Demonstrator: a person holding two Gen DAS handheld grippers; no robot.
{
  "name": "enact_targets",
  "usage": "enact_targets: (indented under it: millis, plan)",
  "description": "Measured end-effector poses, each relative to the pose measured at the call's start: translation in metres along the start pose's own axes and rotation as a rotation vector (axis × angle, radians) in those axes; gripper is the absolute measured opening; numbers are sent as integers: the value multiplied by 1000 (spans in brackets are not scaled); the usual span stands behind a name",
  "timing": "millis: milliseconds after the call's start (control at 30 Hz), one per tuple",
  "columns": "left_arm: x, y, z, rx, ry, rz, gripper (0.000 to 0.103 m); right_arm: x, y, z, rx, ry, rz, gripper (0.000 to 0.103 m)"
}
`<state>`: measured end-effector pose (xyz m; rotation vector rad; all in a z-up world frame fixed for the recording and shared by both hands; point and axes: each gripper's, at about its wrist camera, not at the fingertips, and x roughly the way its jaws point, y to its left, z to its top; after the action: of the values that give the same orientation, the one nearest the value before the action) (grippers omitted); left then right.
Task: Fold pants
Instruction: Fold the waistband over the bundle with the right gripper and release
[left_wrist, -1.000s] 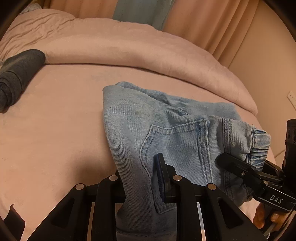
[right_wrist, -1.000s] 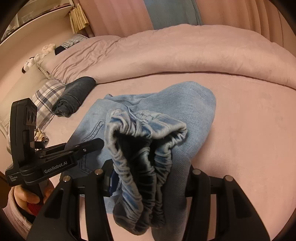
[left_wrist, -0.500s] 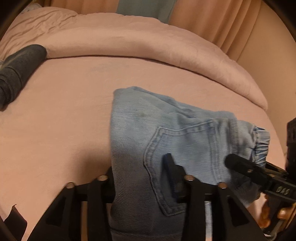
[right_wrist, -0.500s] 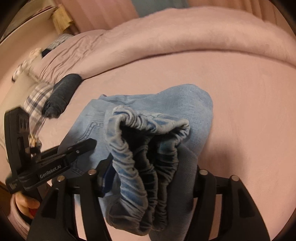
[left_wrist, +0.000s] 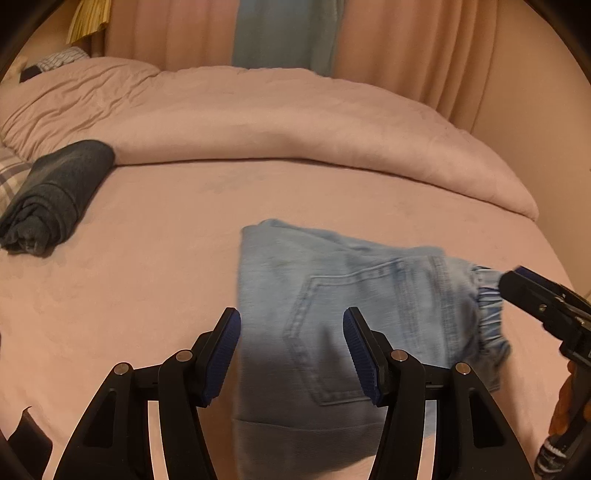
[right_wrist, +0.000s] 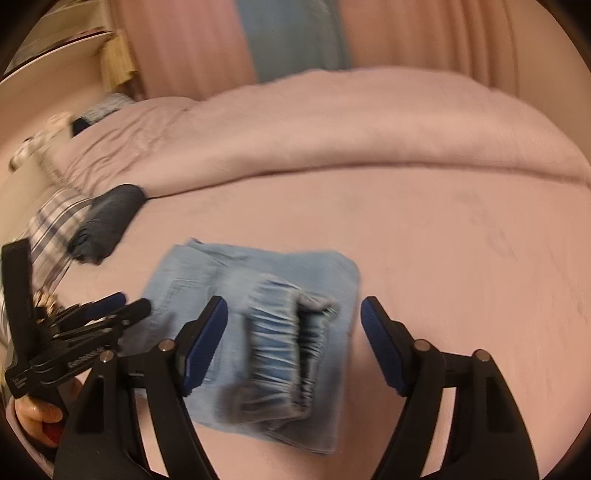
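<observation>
- My left gripper (left_wrist: 291, 354) and right gripper (right_wrist: 293, 341) fingers are spreading, pinching nothing.
- The folded jeans (left_wrist: 332, 314) lie on the bed (left_wrist: 147, 258), beneath and between my fingers.
- Release step, I judge; next, smoothing or setting the bundle aside.

I find myself in a home bedroom. A wide bed with a pink fitted sheet (left_wrist: 155, 266) fills the view, a bulky pink duvet (left_wrist: 280, 129) bunched along its far side. Long peach curtains (left_wrist: 406, 48) with a pale blue panel (left_wrist: 284, 33) hang behind. A rolled dark grey garment (left_wrist: 55, 192) lies beside a checked pillow (right_wrist: 55, 221).
</observation>
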<state>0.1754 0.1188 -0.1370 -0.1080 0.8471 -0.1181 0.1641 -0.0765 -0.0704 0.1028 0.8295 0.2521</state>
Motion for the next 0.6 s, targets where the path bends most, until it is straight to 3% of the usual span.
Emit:
enact_targets:
  millis: [133, 267, 367, 600]
  plan:
    - [13, -13, -3, 26, 23, -20, 57, 5, 11, 3, -56, 5, 42, 57]
    - [33, -17, -11, 49, 80, -3, 57, 24, 15, -1, -113, 42, 4, 57]
    - [43, -19, -17, 79, 95, 12, 59, 50, 4, -10, -77, 165, 25, 55]
    - [45, -17, -15, 91, 94, 0, 63, 66, -15, -20, -20, 172, 68, 58]
